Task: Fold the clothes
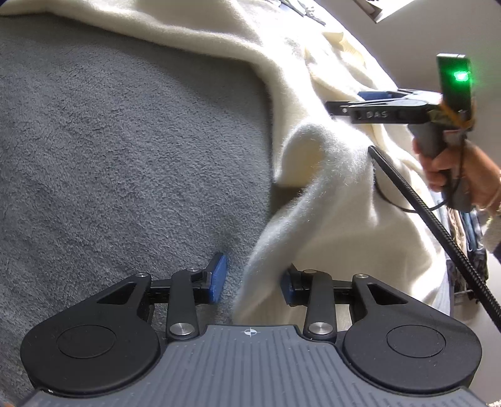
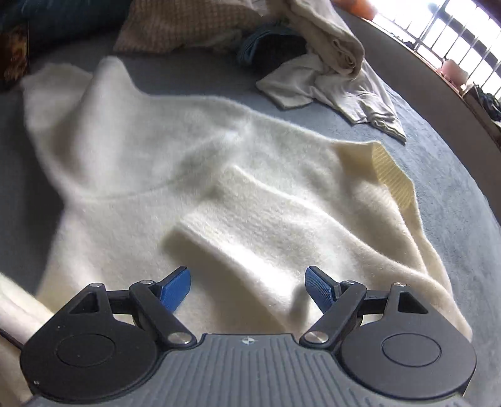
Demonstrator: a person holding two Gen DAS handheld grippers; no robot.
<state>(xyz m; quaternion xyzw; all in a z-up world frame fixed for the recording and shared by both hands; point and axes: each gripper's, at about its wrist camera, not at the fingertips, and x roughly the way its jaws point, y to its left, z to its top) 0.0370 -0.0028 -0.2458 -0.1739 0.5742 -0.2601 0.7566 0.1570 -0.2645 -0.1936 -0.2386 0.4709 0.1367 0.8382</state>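
Observation:
A cream fluffy sweater (image 2: 131, 162) lies spread on a grey fleecy surface (image 2: 454, 219). One sleeve (image 2: 250, 219) is folded across its body, cuff towards me. My right gripper (image 2: 249, 288) hovers just over that sleeve, jaws wide open and nothing pinched. In the left wrist view the sweater (image 1: 328, 219) bunches along the right side. A raised fold of its edge runs between the fingers of my left gripper (image 1: 253, 278). It rests against the right pad (image 1: 289, 291), with a gap to the left pad (image 1: 219, 275). The right gripper (image 1: 344, 105) is seen side-on, held by a hand (image 1: 454, 169).
Other clothes sit beyond the sweater: a white garment (image 2: 338, 90), a beige one (image 2: 328, 34) and something dark blue (image 2: 269, 47). A knitted cushion (image 2: 188, 25) lies at the back. A black cable (image 1: 438, 231) trails from the right gripper. Bare grey surface (image 1: 125, 156) fills the left.

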